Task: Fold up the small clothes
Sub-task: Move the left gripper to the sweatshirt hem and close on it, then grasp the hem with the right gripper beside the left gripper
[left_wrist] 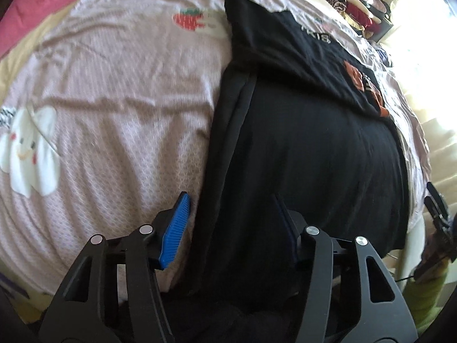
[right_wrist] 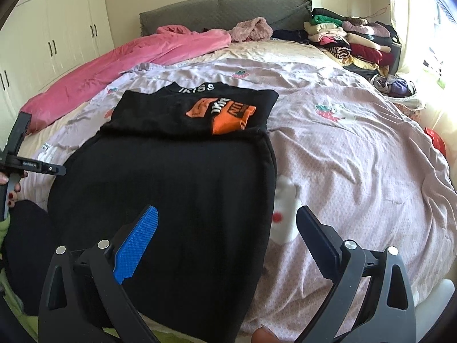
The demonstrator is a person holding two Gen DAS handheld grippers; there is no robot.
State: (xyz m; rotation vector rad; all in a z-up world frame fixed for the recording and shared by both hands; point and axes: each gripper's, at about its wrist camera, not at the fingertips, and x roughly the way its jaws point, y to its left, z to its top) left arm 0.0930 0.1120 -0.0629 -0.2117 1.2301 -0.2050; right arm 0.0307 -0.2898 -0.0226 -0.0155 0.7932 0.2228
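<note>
A black garment (right_wrist: 171, 177) lies flat on the pink bedsheet (right_wrist: 357, 157), its far part showing an orange print (right_wrist: 225, 113) and white letters. In the left wrist view the same black garment (left_wrist: 314, 157) fills the middle and right. My left gripper (left_wrist: 232, 214) points down over its near left edge. One blue pad (left_wrist: 177, 223) is over the sheet, the other finger is over the cloth, and the pads do not press. My right gripper (right_wrist: 228, 228) stands wide open over the garment's near right edge, which lies between its fingers.
A pink blanket (right_wrist: 114, 63) lies along the bed's far left. Stacked folded clothes (right_wrist: 351, 40) sit at the far right by the grey headboard (right_wrist: 222, 11). White wardrobes (right_wrist: 42, 28) stand at left. A hand on the left gripper's handle (right_wrist: 17, 160) shows at the picture's edge.
</note>
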